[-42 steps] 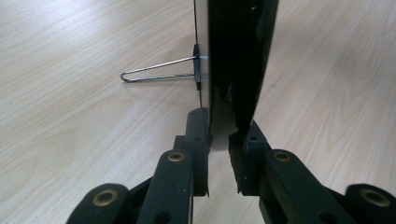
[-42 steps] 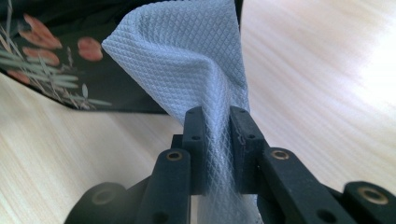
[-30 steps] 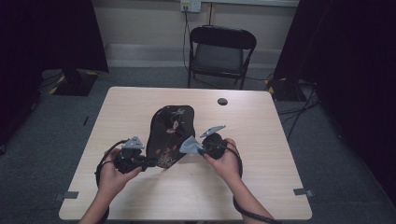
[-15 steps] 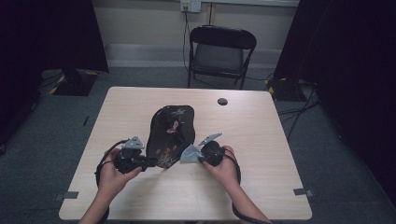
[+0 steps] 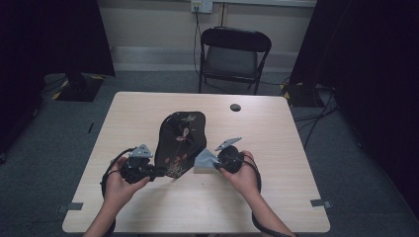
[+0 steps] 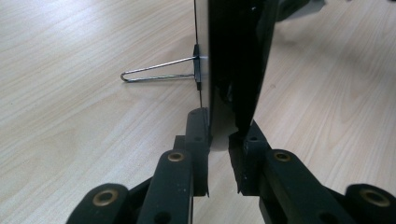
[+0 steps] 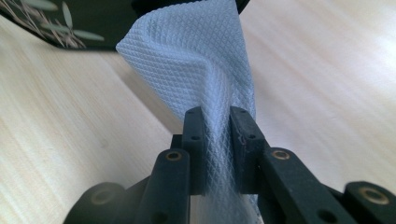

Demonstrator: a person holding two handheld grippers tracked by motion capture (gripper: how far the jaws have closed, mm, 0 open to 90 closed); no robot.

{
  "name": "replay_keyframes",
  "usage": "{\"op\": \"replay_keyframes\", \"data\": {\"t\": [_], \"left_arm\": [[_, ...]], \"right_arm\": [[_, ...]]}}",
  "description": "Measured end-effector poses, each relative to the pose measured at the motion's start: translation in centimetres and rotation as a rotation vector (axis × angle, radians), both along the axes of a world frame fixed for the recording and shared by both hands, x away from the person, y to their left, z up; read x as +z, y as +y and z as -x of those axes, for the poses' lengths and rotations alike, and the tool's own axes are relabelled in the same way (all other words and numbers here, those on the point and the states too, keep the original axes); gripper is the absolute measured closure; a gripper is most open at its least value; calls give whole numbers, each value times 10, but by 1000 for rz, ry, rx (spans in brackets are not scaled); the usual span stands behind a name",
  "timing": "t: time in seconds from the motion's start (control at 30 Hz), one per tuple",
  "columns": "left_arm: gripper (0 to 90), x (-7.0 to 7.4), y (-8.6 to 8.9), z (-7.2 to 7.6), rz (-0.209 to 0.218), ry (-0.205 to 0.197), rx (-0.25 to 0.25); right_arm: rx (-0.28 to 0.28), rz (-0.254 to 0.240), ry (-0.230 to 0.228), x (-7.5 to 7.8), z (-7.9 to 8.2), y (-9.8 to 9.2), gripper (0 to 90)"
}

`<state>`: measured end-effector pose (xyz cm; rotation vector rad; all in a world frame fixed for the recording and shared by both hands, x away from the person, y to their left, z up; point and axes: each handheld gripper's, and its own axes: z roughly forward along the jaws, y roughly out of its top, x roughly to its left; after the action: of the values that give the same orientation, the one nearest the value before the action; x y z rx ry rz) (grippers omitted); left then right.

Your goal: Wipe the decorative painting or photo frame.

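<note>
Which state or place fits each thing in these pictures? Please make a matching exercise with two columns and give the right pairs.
Things:
1. left gripper
2. right gripper
3. black tray
4. folding chair

States or places:
A. stands beyond the far edge of the table
B. shut on the grey cloth
C. shut on the tray's edge
D. painted with flowers, mid-table

Pairs: 1-C, 2-B, 3-D, 4-A

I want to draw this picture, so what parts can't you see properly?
- High view: the painted pattern on the black board is too small to make out.
- Left gripper view: the board shows edge-on, its face hidden; the left gripper covers its bottom edge.
- Right gripper view: the cloth hides the board's edge behind it; the right gripper covers the cloth's lower end.
</note>
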<state>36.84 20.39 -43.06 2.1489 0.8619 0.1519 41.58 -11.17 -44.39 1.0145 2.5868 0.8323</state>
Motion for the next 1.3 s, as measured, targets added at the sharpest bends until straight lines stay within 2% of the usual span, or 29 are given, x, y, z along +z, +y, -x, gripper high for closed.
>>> {"op": "replay_keyframes", "data": {"t": [0.33, 0.67, 0.97, 1.1, 1.3], "left_arm": [[786, 0, 0, 0, 1, -1, 1], [786, 0, 0, 1, -1, -1, 2], [786, 0, 0, 0, 1, 0, 1], [786, 0, 0, 0, 1, 1, 1], [786, 0, 0, 0, 2, 1, -1]], "right_arm": [[12, 5, -42, 44, 0, -11, 785], [16, 5, -127, 100, -3, -13, 786], [3, -56, -203, 148, -8, -1, 783], [-3, -65, -224, 155, -13, 6, 783], [-16, -73, -213, 146, -19, 19, 778]]}}
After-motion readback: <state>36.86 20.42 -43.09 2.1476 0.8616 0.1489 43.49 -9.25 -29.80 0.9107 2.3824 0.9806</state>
